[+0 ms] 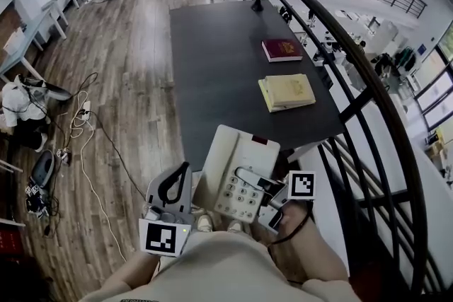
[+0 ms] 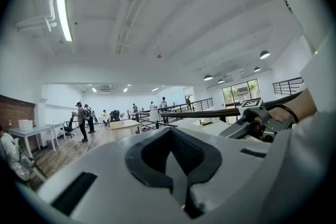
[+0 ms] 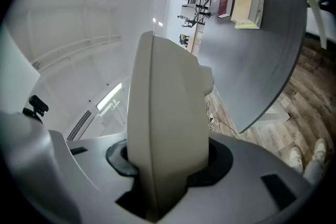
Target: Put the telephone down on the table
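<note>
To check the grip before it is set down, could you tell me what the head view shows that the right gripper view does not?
Head view only: the keypad of the cream push-button telephone, and the left tongs. Right gripper view only: the right tongs pressing on both faces of the telephone. Both: the telephone, the dark grey table, the red book and the yellow book.

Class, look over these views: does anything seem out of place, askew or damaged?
Only the telephone: it is not resting on the table but is clamped between the jaws of the right gripper, held at the table's near edge. Nothing looks spilled or damaged.
</note>
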A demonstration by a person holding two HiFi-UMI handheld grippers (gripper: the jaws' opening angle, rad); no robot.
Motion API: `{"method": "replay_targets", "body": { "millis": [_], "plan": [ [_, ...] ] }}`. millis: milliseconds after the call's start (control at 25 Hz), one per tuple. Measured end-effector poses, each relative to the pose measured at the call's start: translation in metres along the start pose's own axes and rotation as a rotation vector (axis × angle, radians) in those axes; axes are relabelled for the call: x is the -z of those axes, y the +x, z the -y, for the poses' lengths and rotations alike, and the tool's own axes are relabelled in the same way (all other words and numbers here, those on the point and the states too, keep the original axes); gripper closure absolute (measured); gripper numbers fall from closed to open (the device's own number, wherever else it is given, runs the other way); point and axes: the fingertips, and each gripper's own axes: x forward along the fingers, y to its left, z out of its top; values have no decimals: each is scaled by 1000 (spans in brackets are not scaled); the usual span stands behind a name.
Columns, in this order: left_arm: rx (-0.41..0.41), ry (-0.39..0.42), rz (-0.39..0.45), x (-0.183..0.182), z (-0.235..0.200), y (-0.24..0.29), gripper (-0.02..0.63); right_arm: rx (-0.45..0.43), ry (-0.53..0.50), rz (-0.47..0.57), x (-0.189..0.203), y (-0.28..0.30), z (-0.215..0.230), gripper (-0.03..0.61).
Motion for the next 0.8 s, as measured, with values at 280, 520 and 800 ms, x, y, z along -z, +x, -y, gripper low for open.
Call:
{"method": "replay_targets", "body": {
  "millis": [280, 520, 800],
  "plan": [
    [-23, -7, 25, -4, 2, -5, 611, -41, 47, 4, 1, -4, 0, 380],
    [-28, -6, 25, -5, 10, -5, 611, -40, 52, -4, 0, -15, 3, 380],
    [-34, -16, 17, -3, 22, 4, 611, -34, 57, -3, -9, -29, 8, 379]
  ]
}}
